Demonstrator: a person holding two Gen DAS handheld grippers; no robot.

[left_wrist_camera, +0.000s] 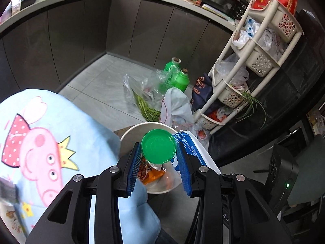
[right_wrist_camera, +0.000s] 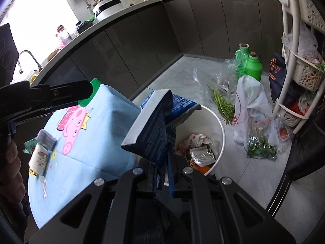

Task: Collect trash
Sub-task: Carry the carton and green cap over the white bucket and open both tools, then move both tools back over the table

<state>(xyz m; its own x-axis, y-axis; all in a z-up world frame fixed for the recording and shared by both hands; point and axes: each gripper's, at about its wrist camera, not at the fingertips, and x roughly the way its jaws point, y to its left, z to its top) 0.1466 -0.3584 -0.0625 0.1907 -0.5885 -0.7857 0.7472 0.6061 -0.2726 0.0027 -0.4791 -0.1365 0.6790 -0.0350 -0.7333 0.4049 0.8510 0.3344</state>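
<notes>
A green cup (left_wrist_camera: 158,146) is pinched by the left gripper (left_wrist_camera: 159,154) above the white bin (left_wrist_camera: 130,134); a blue packet (right_wrist_camera: 150,130) is clamped in the right gripper (right_wrist_camera: 162,174) at the bin's 9 o'clock.

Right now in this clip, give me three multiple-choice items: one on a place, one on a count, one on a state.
1. Where does the green lid sit?
A. Between the left gripper's fingers, above the bin
B. On the tablecloth
C. On the floor

2. How many green bottles stand on the floor?
A. One
B. Two
C. Four

3. What is the right gripper doing?
A. Hanging open, holding nothing
B. Shut on the blue packet
C. Pushing the bin

Answers: 1 A, the left gripper frames the lid over the white bin. 2 B, one green bottle beside another. 3 B, the blue packet rises from its closed fingers.
</notes>
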